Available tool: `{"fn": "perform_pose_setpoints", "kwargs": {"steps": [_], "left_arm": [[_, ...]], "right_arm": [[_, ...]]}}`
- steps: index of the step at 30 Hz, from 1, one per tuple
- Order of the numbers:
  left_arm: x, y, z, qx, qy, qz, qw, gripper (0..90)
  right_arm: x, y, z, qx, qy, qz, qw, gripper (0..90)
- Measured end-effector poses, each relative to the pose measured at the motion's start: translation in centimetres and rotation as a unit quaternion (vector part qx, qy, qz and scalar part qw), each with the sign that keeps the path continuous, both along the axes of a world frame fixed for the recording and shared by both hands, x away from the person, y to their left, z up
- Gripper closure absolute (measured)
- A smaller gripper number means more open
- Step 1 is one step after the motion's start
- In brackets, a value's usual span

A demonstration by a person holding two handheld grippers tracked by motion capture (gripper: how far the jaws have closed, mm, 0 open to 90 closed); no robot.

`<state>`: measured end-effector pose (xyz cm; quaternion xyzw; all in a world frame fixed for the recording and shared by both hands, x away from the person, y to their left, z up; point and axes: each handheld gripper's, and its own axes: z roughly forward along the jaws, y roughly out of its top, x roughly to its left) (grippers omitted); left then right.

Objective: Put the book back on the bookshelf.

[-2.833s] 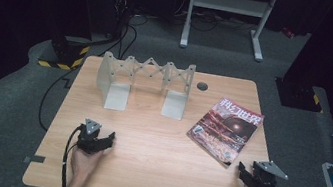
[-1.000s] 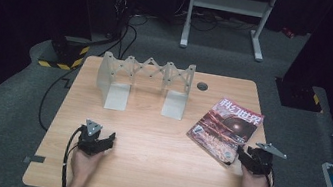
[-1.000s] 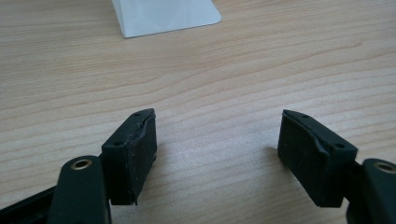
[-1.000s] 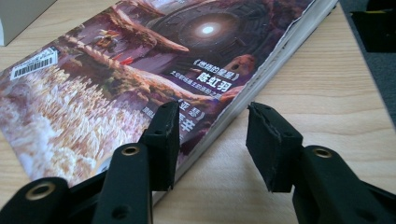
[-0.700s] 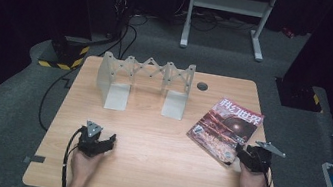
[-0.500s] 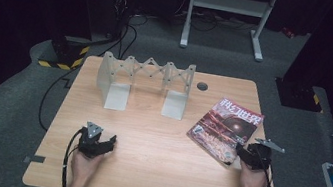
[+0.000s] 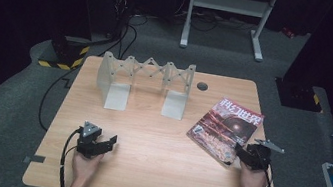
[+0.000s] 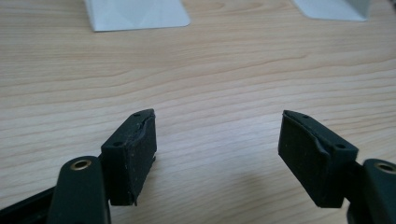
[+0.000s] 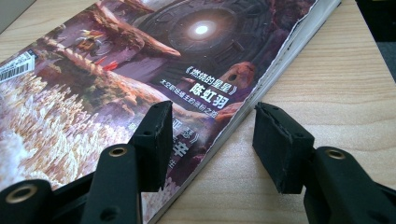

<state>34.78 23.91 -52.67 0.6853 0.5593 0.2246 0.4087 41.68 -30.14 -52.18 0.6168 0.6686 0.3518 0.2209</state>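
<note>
A: What lies at the centre of the scene?

B: A magazine [image 7: 226, 129] with a dark, colourful cover lies flat on the wooden desk [image 7: 162, 138], toward the desk's right edge. It is turned at an angle to that edge. In the right gripper view the magazine [image 9: 140, 70] covers the upper left, its page edges running diagonally down to the lower middle.

A: Where is the right tool with respect to the magazine?

B: The right tool [image 7: 244, 156] sits at the magazine's near right corner, held in the person's right hand [image 7: 252, 178]. In the right gripper view the right tool [image 9: 212, 140] straddles the magazine's edge: one jaw stands over the cover, the other over bare wood just beside it. Its jaws have just been opening and now stand apart. The corner lies between them, but neither pad presses on it, so nothing is gripped.

A: And the left tool?

B: The left tool [image 7: 103, 143] rests well to the left of the magazine, near the desk's front edge, in the person's left hand [image 7: 85, 164]. In the left gripper view the left tool [image 8: 217, 140] has its jaws spread wide over bare wood, with nothing between them.

A: What else stands beyond the magazine?

B: A pale folding rack [image 7: 144, 84] stands upright to the magazine's far left, toward the back of the desk.
</note>
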Motion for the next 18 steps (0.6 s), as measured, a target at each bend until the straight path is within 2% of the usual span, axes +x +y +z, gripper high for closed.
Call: {"fn": "perform_pose_setpoints", "kwargs": {"steps": [4, 8, 11, 13, 18], "left_arm": [[0.0, -0.5, 0.3, -0.003, -0.002, -0.011, 0.9999, 28.1], [0.0, -1.2, 0.8, -0.016, -0.021, -0.040, 0.9989, 32.4], [0.2, -1.8, 1.1, -0.006, -0.011, -0.058, 0.9982, 31.9], [0.5, -2.2, 1.3, -0.004, -0.001, -0.067, 0.9978, 30.7], [1.0, -3.6, 2.0, 0.001, 0.004, -0.085, 0.9963, 30.1]], "right_arm": [[-0.4, 0.0, -0.5, -0.001, -0.022, 0.000, 0.9997, 48.0], [-0.5, 0.2, -0.5, -0.004, -0.028, 0.001, 0.9996, 49.4], [-0.6, 0.3, -0.6, -0.016, -0.038, 0.005, 0.9992, 49.8], [-0.6, 0.3, -0.6, -0.013, -0.037, 0.004, 0.9992, 50.4], [-0.6, 0.1, -0.7, -0.002, -0.033, 0.005, 0.9994, 50.5]]}}
